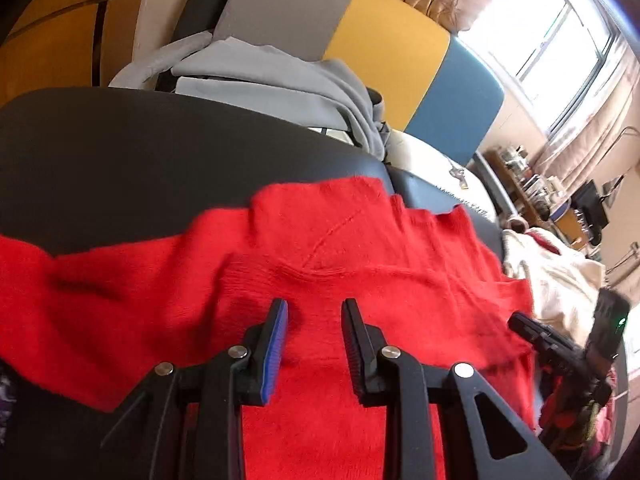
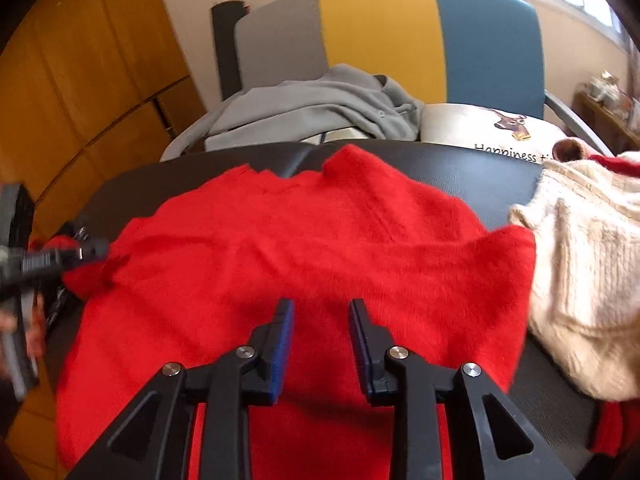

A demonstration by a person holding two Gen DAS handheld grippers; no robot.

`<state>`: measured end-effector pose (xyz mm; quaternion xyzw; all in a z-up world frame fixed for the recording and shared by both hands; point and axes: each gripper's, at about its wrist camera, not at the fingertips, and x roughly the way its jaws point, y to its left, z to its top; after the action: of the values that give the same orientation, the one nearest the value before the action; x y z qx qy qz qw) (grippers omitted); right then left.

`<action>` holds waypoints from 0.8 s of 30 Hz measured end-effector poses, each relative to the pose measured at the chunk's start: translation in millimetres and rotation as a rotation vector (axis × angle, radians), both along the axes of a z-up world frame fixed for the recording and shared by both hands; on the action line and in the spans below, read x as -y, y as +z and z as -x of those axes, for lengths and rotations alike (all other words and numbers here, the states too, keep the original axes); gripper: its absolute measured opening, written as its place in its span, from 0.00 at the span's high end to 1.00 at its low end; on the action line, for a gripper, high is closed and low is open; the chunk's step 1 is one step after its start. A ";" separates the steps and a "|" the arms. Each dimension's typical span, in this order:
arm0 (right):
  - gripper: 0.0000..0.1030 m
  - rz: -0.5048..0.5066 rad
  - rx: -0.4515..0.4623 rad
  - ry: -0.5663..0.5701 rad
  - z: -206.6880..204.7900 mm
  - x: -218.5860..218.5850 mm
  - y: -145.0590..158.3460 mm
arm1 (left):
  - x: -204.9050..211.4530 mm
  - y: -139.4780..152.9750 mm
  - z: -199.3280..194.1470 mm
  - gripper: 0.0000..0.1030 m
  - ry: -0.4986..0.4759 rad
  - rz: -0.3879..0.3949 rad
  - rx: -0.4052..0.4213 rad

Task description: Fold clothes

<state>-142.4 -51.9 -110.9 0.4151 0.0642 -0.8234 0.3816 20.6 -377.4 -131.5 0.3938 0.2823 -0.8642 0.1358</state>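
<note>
Bright room, window w/ curtains at the back, wood cabinets to one side, and up front a dark padded surface (image 2: 472, 168) doing duty as the folding table. Spread across it: the red sweater (image 2: 280, 240), fuzzy knit, lying mostly flat w/ a few soft ridges and one sleeve trailing off toward the left side. Behind it a grey garment (image 2: 320, 108) heaped on a chair w/ grey, yellow and blue panels (image 2: 380, 32); a cream knit (image 2: 588, 272) sits just beside the sweater's right edge, touching or near enough. Left gripper (image 1: 314, 308) hangs over the red knit near the collar seam, jaws parted, nothing pinched btwn them. Right gripper (image 2: 322, 308) over the body of the sweater, jaws also apart, no cloth caught. Neither one has a hold right now. Handling-wise, I'd reckon this thing is light, very soft, no stiffness at all: it'll drape and sag the second it's lifted, and the fluffy pile prob. gives decent friction on the pads, so slip isn't the worry, bunching is. Best bet is pinching right at an edge, shoulder or hem corners, one per gripper, taking a single layer's fold rather than stabbing mid-panel where the pads would just gather a lump.
</note>
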 end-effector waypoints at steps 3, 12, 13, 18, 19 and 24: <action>0.58 0.010 0.003 -0.054 17.3 3.7 -7.7 | 9.2 -14.0 18.8 0.73 0.036 0.007 0.033; 0.59 -0.010 -0.018 -0.124 44.9 11.1 -30.5 | 11.1 -25.5 30.9 0.74 0.092 0.118 0.006; 0.58 -0.015 -0.023 -0.122 44.2 12.1 -30.5 | 9.5 -25.1 29.4 0.74 0.099 0.123 0.000; 0.55 -0.014 -0.025 -0.114 43.6 13.0 -31.3 | 17.7 -12.0 -2.1 0.67 0.166 0.049 -0.047; 0.53 -0.014 -0.026 -0.110 43.3 13.4 -31.4 | 20.9 -8.3 -14.7 0.65 0.191 0.024 -0.071; 0.43 -0.054 -0.050 -0.085 37.6 22.4 -31.2 | 57.2 15.9 -111.5 0.62 0.365 -0.094 -0.152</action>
<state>-180.0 -74.3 -142.1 0.4067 0.0782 -0.8470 0.3333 132.1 -434.6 -115.6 0.2756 0.3986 -0.8383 0.2498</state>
